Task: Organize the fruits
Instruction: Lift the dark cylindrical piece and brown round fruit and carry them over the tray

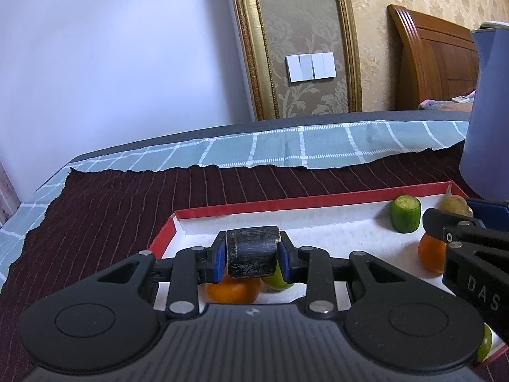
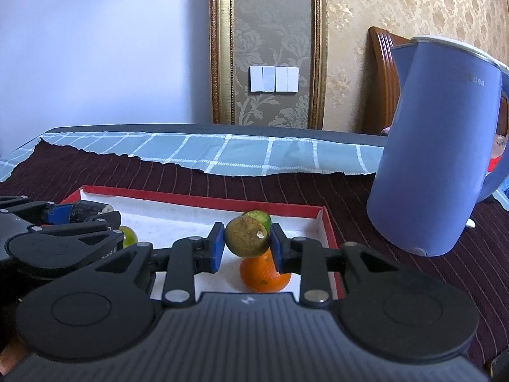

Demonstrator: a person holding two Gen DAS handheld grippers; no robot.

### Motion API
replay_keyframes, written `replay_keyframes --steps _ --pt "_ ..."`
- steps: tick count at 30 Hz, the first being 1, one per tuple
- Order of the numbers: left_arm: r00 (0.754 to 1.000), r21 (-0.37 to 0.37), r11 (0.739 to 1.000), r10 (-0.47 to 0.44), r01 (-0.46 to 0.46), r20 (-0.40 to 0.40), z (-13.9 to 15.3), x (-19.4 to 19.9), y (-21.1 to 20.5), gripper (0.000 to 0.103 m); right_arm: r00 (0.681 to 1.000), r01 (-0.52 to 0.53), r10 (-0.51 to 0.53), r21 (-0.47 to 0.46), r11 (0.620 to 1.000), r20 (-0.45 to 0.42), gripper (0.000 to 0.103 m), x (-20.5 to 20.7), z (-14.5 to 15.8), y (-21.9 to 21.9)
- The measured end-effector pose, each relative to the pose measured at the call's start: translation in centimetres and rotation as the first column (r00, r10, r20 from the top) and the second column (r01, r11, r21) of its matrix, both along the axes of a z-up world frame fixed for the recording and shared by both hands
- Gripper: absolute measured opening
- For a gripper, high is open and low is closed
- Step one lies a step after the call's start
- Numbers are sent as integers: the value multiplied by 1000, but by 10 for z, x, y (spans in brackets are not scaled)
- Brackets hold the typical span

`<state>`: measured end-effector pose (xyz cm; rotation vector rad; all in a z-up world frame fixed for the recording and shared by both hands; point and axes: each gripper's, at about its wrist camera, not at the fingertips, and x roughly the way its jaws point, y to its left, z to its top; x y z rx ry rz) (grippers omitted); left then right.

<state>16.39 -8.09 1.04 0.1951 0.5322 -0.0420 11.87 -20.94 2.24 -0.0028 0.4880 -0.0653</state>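
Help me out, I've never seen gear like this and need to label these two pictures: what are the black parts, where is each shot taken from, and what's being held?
Each picture comes from a camera on a handheld gripper, looking along its fingers. The left gripper is shut on a dark cylindrical piece. The right gripper is shut on a brownish round fruit. Below sits a red-rimmed tray with an orange and a green cut piece. A blue kettle stands beside it.
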Motion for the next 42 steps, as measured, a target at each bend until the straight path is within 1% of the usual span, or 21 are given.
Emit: replay_keyframes --steps 11,18,20,23,29,33,36,42 --pt "1000 -8 1000 -1 1 7 -1 5 -6 32 1000 16 -16 25 1000 5 28 10 -4 -9" --pt "1000 -22 1000 -2 2 13 -2 5 -8 32 1000 18 -19 69 997 5 29 13 -9 -16" --pt "1000 -10 1000 -8 8 20 -4 4 -10 32 1000 19 -19 63 998 10 29 13 -9 -15" --pt "999 -2 1000 -19 19 30 -5 3 -12 32 999 31 -32 29 999 23 29 13 -9 -12" --pt "999 4 1000 -27 27 35 -7 4 -13 32 999 39 -39 15 999 23 29 15 -10 -12" --pt "999 2 1000 -26 26 43 -7 3 -12 32 999 44 -45 13 999 25 29 15 -11 -11" --pt "998 16 1000 -26 25 52 -9 4 -13 32 999 45 -46 25 999 21 29 16 -12 -12" --pt "998 12 999 -35 34 52 -9 4 -15 32 999 51 -51 26 998 18 29 17 -14 -13"
